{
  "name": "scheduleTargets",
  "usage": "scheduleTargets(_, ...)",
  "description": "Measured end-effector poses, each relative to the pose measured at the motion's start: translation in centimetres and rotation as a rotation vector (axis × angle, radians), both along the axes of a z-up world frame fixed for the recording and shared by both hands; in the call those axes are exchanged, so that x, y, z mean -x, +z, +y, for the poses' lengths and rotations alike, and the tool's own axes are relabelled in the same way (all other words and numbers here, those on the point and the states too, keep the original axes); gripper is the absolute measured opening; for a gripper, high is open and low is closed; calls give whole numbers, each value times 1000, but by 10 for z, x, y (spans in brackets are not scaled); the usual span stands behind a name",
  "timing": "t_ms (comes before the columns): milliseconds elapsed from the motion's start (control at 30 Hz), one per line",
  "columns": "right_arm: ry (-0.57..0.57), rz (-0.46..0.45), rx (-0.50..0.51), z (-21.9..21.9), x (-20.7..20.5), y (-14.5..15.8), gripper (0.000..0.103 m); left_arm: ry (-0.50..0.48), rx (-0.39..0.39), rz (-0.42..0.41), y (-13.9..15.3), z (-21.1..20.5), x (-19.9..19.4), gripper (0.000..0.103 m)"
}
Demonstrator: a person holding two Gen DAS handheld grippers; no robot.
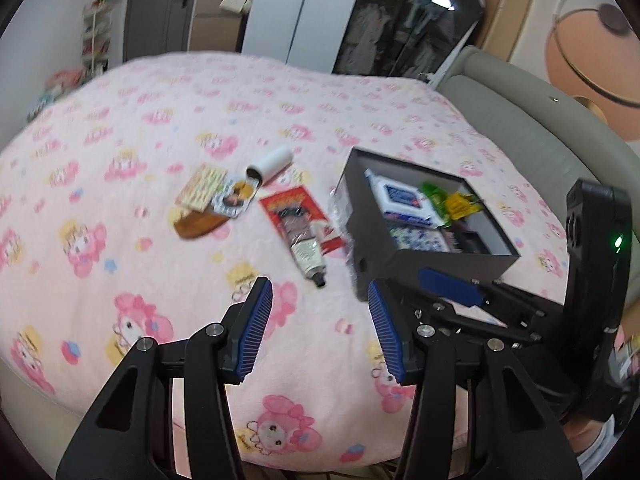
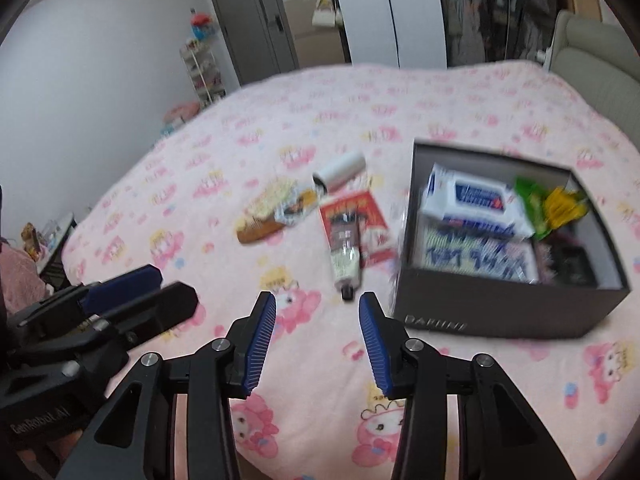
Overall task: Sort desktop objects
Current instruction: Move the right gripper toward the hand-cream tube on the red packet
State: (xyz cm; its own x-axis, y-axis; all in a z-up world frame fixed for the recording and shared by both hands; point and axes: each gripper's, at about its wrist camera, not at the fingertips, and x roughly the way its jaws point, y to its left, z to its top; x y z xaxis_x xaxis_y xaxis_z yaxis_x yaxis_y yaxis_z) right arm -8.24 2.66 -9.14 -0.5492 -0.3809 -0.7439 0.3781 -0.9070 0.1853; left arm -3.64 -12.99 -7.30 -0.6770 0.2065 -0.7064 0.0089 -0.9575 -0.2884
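On a pink cartoon-print blanket (image 1: 160,280) lies a loose group of objects: a white roll (image 1: 272,164), a wooden comb (image 1: 198,226), a patterned packet (image 1: 200,186), a small foil packet (image 1: 234,196), a red card (image 1: 298,212) and a cream tube (image 1: 306,254) across it. A dark open box (image 1: 420,256) to their right holds a white-blue wipes pack (image 2: 472,198), green and yellow packets (image 2: 556,204) and a patterned pack (image 2: 476,256). My left gripper (image 1: 320,300) is open near the tube's cap. My right gripper (image 2: 318,312) is open just short of the tube (image 2: 346,256).
A grey padded headboard (image 1: 520,120) borders the bed on the right. Wardrobe doors (image 1: 304,4) and a shelf rack (image 2: 202,68) stand beyond the bed's far edge. The box (image 2: 508,308) rests near the bed's right side. Open blanket lies left of the objects.
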Motion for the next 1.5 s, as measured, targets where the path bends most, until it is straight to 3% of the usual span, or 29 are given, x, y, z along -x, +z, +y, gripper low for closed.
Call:
scheduleTargets(267,15,-73,-31,-14,36,-48,39,16,-124,-74,-55,-24,46,49)
scheduleTargets(367,27,-86,-42,-23,52,-62,39,14,-163,-105,-73,-32,70,40)
scheduleTargets(567,14,-122,-86,-36,80,-92,39,-12,-192,-155,-99,-34,111,36)
scheduleTargets(767,-10,-97,-176,-50,86,-112,43,-7,-229,-182,-124,-39,121,36)
scheduleTargets(900,33,-162,-127,-56,81,-119,41,9,-240,-187,-131,-46,120,36)
scheduleTargets(1200,6,-163,-118,-59,105,-125,37,12,-261,-179,-141,-53,120,36)
scheduleTargets(1400,28,-169,-63,-52,103,-121,11,-14,-318,-171,-143,-50,119,36)
scheduleTargets(1500,38,-170,-39,-48,101,-119,11,-42,-342,-168,-142,-43,118,31)
